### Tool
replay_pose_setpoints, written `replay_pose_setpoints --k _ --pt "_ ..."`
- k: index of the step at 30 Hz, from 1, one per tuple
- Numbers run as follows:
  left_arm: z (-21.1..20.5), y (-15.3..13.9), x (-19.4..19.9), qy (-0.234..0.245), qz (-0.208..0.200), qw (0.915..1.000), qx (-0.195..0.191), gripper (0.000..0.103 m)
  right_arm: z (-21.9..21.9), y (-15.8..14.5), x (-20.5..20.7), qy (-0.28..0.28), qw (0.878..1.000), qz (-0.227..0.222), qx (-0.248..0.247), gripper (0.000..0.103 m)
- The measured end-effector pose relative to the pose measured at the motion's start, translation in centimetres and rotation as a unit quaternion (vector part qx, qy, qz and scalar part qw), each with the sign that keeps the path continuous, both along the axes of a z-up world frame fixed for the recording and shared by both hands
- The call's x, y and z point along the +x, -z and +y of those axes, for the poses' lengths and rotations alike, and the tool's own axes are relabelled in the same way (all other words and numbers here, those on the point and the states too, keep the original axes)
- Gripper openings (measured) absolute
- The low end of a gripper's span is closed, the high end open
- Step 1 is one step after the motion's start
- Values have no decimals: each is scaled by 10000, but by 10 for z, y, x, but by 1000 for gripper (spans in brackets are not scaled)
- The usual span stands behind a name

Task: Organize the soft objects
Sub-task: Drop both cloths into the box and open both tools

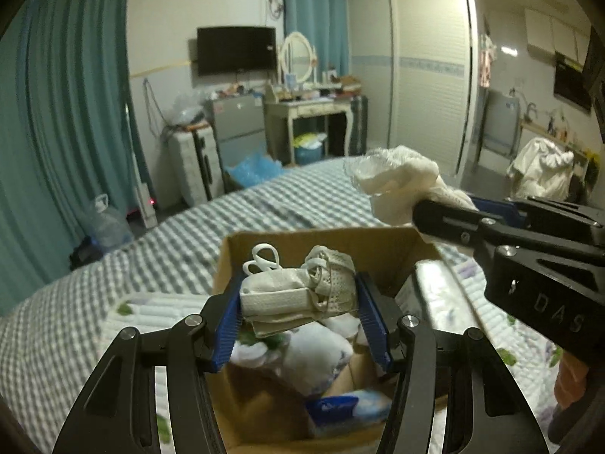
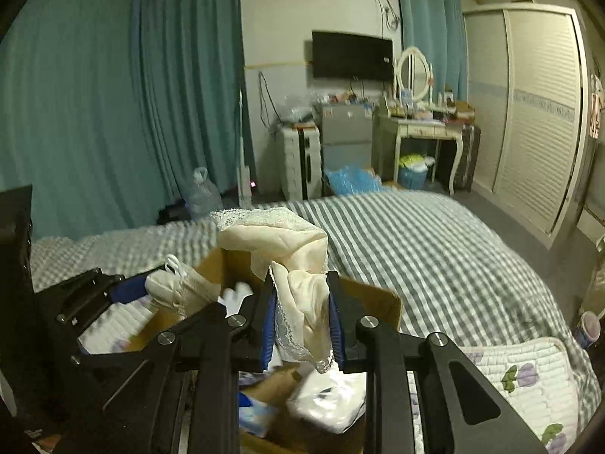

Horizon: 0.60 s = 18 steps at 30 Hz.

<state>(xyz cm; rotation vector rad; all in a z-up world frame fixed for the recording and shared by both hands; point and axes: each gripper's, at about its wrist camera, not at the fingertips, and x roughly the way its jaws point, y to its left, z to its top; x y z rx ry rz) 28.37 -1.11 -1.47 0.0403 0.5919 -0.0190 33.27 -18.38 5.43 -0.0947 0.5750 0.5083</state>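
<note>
The left gripper (image 1: 298,302) is pinching a folded off-white cloth bundle (image 1: 298,295) with looped straps between its blue pads (image 1: 227,325), holding it above the open cardboard box (image 1: 378,249) that is sitting on the bed (image 1: 264,204). The same bundle is showing at the left of the right wrist view (image 2: 181,287), hanging over the near left corner of the box (image 2: 382,302). The right gripper (image 2: 300,317) is clamping a cream garment with a lace edge (image 2: 287,249); the cloth is bulging up beyond the pads (image 2: 268,325) and a lace hem is dangling below them, over the box. In the left wrist view that garment (image 1: 401,181) is standing above the far right corner of the box, gripped at the tip of the right gripper (image 1: 423,212), which is reaching in from the right. Inside the box, white soft items (image 1: 310,352) and a blue packet (image 1: 332,408) are lying beneath the held bundle. A quilted floral pad (image 2: 529,378) is lying on the checked bedcover, under and to both sides of the box. Far across the room, teal curtains (image 2: 113,113), a wall television (image 2: 351,55), a dressing table (image 2: 419,128) with an oval mirror and a white wardrobe (image 2: 537,113) are standing.
</note>
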Motion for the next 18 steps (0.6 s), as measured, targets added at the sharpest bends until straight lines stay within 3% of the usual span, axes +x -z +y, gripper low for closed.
replay_pose_setpoints --k 6,9,11,13,18 --pt "-3 14 10 111 42 9999 9 61 -9 29 29 49 9995 294 31 23" --pt "-3 13 6 52 -47 9999 94 89 -8 33 39 75 9992 388 102 23" --pt "-4 12 1 51 -124 9999 96 90 -6 35 46 49 9986 497 173 34" --pt "-4 11 -1 -9 -121 9999 110 90 -7 35 48 133 9984 504 207 63" --pt "3 -5 -18 -90 -98 9999 70 90 -12 18 30 252 9986 355 287 63"
